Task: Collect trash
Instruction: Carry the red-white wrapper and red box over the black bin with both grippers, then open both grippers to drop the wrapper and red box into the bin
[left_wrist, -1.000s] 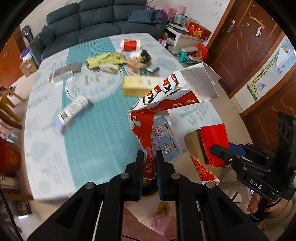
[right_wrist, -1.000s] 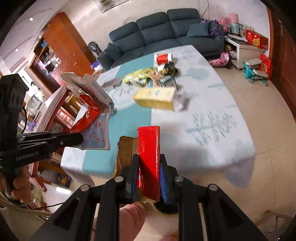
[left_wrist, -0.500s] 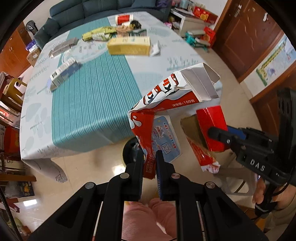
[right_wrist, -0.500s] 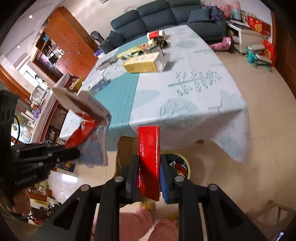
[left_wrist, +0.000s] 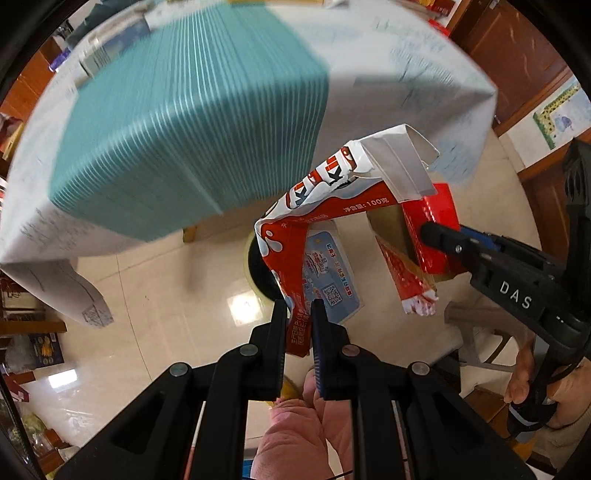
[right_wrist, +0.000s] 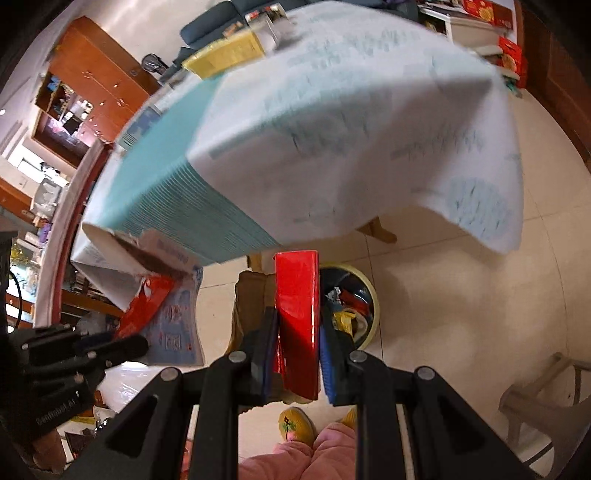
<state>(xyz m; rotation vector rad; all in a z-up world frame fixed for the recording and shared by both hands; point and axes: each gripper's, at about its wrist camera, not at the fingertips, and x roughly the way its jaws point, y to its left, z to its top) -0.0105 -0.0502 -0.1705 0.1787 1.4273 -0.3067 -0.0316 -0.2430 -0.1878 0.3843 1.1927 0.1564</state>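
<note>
The left tongs (left_wrist: 298, 314) are pinching a torn chocolate carton (left_wrist: 314, 221) and the right tongs (right_wrist: 297, 332) are clamping a red box (right_wrist: 297, 295), both hanging over the trash bin (right_wrist: 371, 295), apparently for dropping.

There are 2 grippers: the left gripper (left_wrist: 299, 310) and the right gripper (right_wrist: 298, 332). Each pinches 1 flattened carton: a red-and-white carton (left_wrist: 295, 236) and a red carton (right_wrist: 297, 295). 1 bin (right_wrist: 371, 295) stands at 6 o'clock of 1 table (right_wrist: 332, 129). 1 yellow box (right_wrist: 225, 55) lies on it.
</note>
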